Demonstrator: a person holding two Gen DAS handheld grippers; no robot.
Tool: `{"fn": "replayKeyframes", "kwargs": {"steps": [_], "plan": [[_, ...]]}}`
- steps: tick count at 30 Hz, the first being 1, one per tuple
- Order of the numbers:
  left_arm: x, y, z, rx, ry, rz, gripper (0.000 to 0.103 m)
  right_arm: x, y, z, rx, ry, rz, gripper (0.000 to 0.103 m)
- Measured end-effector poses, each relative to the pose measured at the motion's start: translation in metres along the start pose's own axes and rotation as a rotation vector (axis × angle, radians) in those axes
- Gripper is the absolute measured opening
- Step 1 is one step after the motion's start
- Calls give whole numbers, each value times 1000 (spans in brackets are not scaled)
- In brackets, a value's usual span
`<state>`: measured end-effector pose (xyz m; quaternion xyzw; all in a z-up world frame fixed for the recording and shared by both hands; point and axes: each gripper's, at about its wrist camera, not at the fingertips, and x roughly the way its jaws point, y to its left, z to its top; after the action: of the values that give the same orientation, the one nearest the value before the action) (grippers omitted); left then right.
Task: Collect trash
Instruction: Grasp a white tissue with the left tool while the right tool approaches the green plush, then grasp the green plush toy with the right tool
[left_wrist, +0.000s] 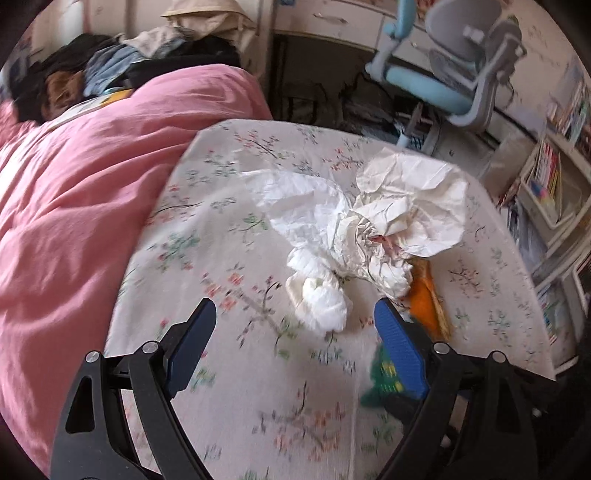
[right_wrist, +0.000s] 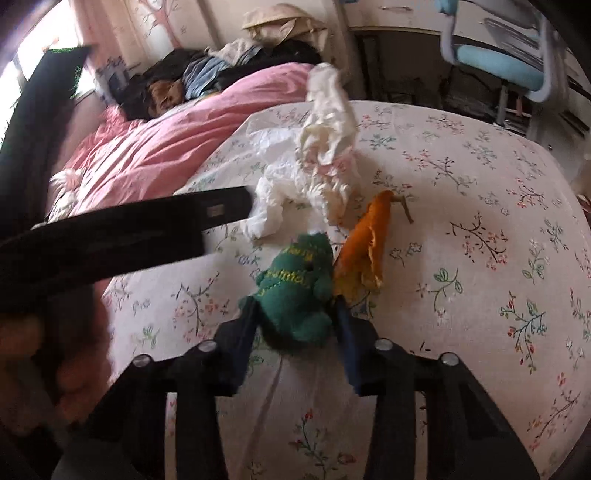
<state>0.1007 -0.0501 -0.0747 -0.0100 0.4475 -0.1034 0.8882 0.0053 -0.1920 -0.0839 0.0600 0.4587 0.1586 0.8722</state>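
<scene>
Several pieces of trash lie on the floral bedsheet (left_wrist: 236, 369) in the left wrist view: a big crumpled paper sheet (left_wrist: 410, 206), a tissue wad (left_wrist: 325, 299) just ahead of the left gripper (left_wrist: 295, 325), and an orange peel (left_wrist: 428, 291) tucked beside the paper. The jaws stand spread wide and hold nothing. Paper and tissue look light and soft, likely to crush flat under a pinch, so the wad's bulging middle seems the best place to grip. A pink duvet (left_wrist: 92, 192) lies heaped to the left, well clear of the reach.

From the right wrist view, the right gripper (right_wrist: 295, 317) pinches a green knitted toy (right_wrist: 295, 295), soft and springy, lying on the sheet and touching the orange peel (right_wrist: 364, 240). The peel looks dry, thin and brittle; its thick lower edge seems safest. The left tool crosses in front, near the tissue (right_wrist: 269, 206), and could get in the way.
</scene>
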Motion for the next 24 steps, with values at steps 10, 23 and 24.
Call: {"fn": "replayKeyframes", "kwargs": {"steps": [10, 23, 24], "plan": [[31, -9, 11, 86, 43, 0, 19, -32, -26, -22, 67, 43, 91, 28], [-41, 15, -23, 11, 15, -87, 19, -70, -4, -54, 43, -17, 61, 52], [-47, 15, -26, 8, 12, -91, 19, -70, -3, -52, 40, -32, 64, 55]]}}
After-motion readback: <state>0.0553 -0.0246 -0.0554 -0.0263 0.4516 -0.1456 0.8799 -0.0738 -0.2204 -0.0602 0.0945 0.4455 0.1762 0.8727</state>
